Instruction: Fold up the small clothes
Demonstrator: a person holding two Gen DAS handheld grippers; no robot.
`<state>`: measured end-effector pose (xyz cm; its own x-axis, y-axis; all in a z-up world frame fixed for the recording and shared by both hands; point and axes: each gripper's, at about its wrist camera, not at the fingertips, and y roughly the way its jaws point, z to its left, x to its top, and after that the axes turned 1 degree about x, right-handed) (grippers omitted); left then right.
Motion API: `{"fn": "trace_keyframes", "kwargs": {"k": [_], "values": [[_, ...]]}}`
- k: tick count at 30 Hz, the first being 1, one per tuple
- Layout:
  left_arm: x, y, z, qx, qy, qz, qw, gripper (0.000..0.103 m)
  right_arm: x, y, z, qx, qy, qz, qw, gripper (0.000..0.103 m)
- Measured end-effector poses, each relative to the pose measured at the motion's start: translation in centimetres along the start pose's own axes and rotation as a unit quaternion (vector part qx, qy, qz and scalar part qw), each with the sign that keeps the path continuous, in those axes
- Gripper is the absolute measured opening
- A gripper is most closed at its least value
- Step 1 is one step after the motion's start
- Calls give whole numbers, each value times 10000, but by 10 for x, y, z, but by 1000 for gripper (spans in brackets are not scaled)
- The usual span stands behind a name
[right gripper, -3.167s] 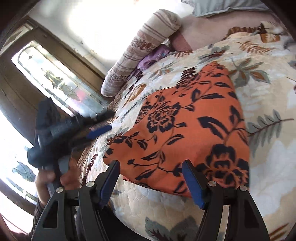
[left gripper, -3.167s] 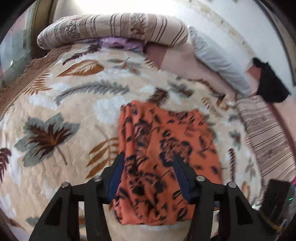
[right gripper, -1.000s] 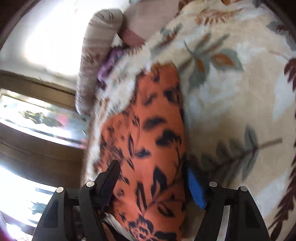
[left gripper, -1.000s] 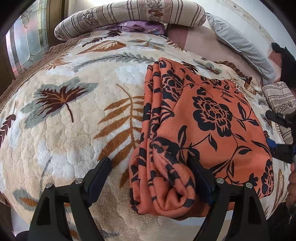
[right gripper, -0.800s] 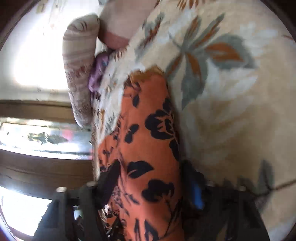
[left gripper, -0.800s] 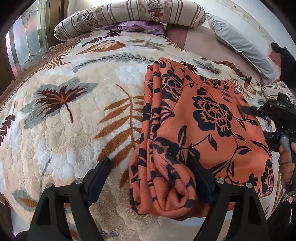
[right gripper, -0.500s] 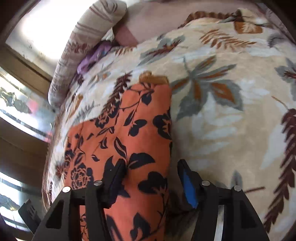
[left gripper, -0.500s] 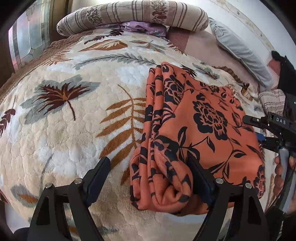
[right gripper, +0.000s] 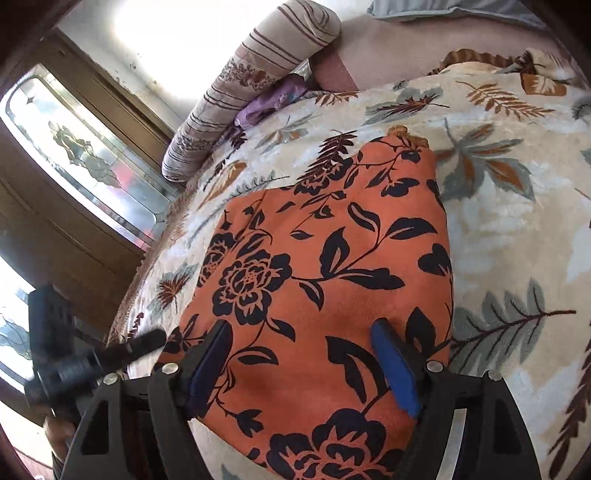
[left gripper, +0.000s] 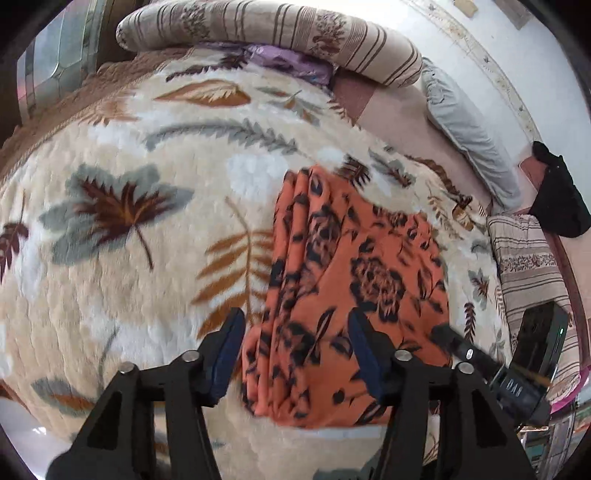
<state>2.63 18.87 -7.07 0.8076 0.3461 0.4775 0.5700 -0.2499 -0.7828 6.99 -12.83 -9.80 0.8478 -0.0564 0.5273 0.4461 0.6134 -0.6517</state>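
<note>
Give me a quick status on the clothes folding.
Left gripper closing, right gripper opening, neither pressing cloth. Orange garment lies folded on the blanket. Nothing in the way.

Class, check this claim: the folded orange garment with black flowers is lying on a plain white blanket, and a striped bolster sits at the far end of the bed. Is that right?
Not quite. The orange garment lies on a cream blanket printed with leaves, not a plain white one; the left wrist view shows the pattern clearly. The striped bolster does sit at the far end.
</note>
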Motion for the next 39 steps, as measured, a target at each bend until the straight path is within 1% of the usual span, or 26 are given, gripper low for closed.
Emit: {"fn": "trace_keyframes", "kwargs": {"k": [1,3,4,5,6,7,8,9,10,13,14,15,17,18,19,20,21,22,23,25,30,34,36,39], "values": [[15,7,-5,-18,45,-24,10000,76,0,0,-2,44,58,-18,10000,81],[42,33,-10,-117,64,165,9998,76,-1,-3,-5,101,127,-39,9999,81],[53,50,-14,-37,135,263,9996,75,-1,-4,-6,112,136,-41,9998,81],[60,73,-16,293,284,479,9980,53,-1,-4,-6,117,131,-50,9998,81],[61,100,-3,486,33,981,9940,26,0,-2,-5,121,119,-62,9998,81],[61,115,15,136,-632,1233,9903,27,-1,-2,-5,145,99,-66,9998,81],[61,113,27,-97,-1055,1122,9880,29,-1,-2,-5,169,91,-51,9998,81],[62,107,30,-236,-1181,1037,9873,29,-2,-3,-5,189,104,-56,9998,81],[61,101,29,-248,-1145,925,9888,30,-3,-5,-7,225,156,-96,9996,81],[51,79,19,-36,-802,787,9937,40,-1,0,-7,250,245,-103,9993,82],[44,67,16,33,-715,634,9954,48,-1,-1,-6,258,249,-112,9993,82],[34,55,14,136,-608,494,9968,60,-1,-3,-6,253,263,-118,9993,82],[15,34,7,248,-369,267,9987,69,-2,-8,-6,285,372,-125,9988,82],[3,26,4,243,-265,167,9992,69,-3,-13,-7,318,453,-149,9984,82],[-9,22,1,286,-83,161,9994,69,-5,-19,-8,357,539,-191,9977,82],[-19,26,-2,512,211,260,9981,69,-7,-24,-10,386,619,-237,9971,83],[-31,36,-2,952,462,461,9933,70,-11,-30,-12,430,726,-284,9960,83],[-41,46,5,1010,420,614,9921,70,-15,-35,-14,471,837,-301,9949,83],[-45,44,10,914,225,471,9944,71,-18,-38,-16,516,896,-299,9942,83],[-44,34,7,974,157,380,9944,70,-25,-45,-16,488,962,-245,9939,83],[-52,8,-12,981,437,86,9942,70,-45,-59,-15,475,1025,-180,9934,83],[-63,1,-13,952,486,63,9942,70,-60,-62,-16,475,1175,-176,9918,83],[-67,2,-11,958,457,97,9943,70,-63,-63,-13,478,1200,-220,9914,83],[-72,4,-7,957,414,152,9944,70,-60,-64,-4,618,1148,-263,9911,83]]}}
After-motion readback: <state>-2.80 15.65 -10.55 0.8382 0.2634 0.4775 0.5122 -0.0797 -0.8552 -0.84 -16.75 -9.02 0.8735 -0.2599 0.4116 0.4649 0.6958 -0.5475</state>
